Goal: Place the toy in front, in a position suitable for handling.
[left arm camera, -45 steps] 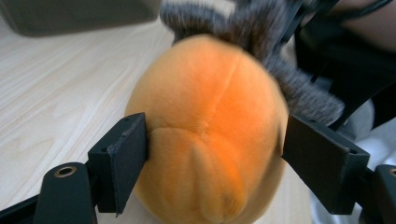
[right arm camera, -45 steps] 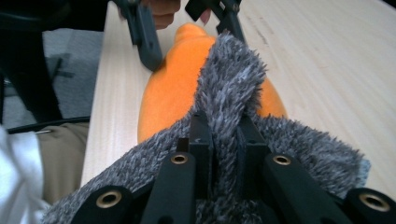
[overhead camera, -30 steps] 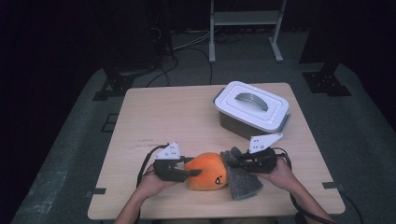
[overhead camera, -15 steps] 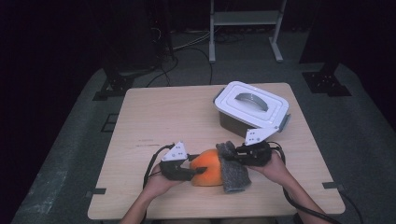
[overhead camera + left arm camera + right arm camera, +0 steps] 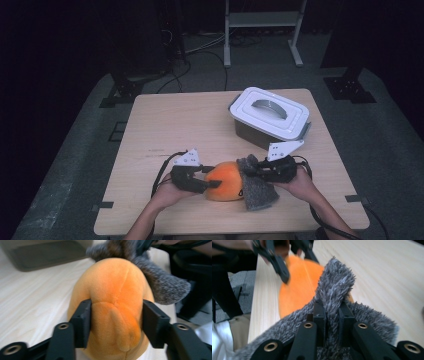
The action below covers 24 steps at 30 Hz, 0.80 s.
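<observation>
An orange plush toy (image 5: 226,181) lies near the table's front edge. My left gripper (image 5: 210,177) is shut on its left end; in the left gripper view the two jaws squeeze the orange plush toy (image 5: 117,307) from both sides. A grey fuzzy cloth (image 5: 256,186) drapes over the toy's right side. My right gripper (image 5: 250,171) is shut on a fold of that grey cloth (image 5: 334,290), with the orange toy (image 5: 298,288) behind it.
A grey bin with a white handled lid (image 5: 270,116) stands at the back right of the wooden table (image 5: 170,125). Cables trail from both grippers. A metal stand (image 5: 260,20) and dark floor lie beyond the table.
The right gripper has pulled the grey cloth up and leftward over the toy's right side. Both hands and the toy have shifted slightly.
</observation>
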Tool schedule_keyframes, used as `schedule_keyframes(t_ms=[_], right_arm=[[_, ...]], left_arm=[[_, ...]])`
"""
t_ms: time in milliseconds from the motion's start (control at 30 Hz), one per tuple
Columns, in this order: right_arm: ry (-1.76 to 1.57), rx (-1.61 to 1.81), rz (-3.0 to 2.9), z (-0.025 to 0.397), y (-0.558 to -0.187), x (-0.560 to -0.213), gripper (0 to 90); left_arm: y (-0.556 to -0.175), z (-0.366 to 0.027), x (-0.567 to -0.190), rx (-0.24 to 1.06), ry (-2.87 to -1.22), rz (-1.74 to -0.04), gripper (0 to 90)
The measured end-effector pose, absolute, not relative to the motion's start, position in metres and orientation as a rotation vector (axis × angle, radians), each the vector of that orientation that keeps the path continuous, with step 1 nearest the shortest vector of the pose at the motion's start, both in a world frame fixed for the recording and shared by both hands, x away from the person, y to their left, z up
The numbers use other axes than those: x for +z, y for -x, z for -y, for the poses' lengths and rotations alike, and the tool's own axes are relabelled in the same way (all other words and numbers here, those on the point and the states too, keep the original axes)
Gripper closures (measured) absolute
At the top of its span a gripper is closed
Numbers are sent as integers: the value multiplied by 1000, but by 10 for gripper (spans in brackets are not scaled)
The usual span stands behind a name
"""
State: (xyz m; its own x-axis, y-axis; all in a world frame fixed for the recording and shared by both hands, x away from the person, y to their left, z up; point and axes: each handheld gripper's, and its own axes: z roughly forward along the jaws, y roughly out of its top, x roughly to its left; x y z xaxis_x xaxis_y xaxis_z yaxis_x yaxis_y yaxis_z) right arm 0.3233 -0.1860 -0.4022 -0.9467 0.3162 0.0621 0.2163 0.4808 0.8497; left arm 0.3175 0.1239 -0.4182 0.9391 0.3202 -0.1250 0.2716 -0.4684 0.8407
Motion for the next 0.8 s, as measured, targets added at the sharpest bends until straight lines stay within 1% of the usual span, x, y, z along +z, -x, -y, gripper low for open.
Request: schedule_keyframes(t_ms=[100,133,167,200,233,267,333,433,600,633,700,733,767,800], right_arm=[[-409,1516,-2596,173,-320,-385,793],[-341,1500,-2605,157,-318,-374,793],[-341,1500,-2605,157,-318,-374,793],[-256,1449,-2633,137,-315,-368,793],[-256,1449,-2633,137,-315,-368,793],[-205,1373,-2674,119,-312,-368,794],[-204,1362,-2685,114,-314,-370,794],[-223,1364,-2677,119,-317,-371,794],[-316,1402,-2656,147,-318,-380,793],[-329,1415,-2655,152,-317,-382,793],[-349,1427,-2657,159,-314,-388,793],[-349,1429,-2657,161,-314,-390,793],[-349,1443,-2653,163,-312,-392,793],[-350,1474,-2651,166,-312,-396,793]], left_arm=[[-312,-121,-417,82,-2087,-401,491],[-307,-115,-414,99,-2092,-380,486],[-307,-115,-414,99,-2092,-380,481],[-302,-110,-411,115,-2111,-351,475],[-302,-110,-411,115,-2111,-351,473],[-298,-109,-410,158,-2151,-323,473],[-299,-115,-414,146,-2131,-346,484],[-298,-120,-418,130,-2110,-363,487],[-297,-122,-419,111,-2105,-349,470],[-298,-122,-418,101,-2104,-337,452],[-299,-120,-416,87,-2097,-328,361],[-301,-119,-414,62,-2096,-332,213],[-303,-116,-412,55,-2101,-342,213],[-306,-112,-412,47,-2126,-350,140]])
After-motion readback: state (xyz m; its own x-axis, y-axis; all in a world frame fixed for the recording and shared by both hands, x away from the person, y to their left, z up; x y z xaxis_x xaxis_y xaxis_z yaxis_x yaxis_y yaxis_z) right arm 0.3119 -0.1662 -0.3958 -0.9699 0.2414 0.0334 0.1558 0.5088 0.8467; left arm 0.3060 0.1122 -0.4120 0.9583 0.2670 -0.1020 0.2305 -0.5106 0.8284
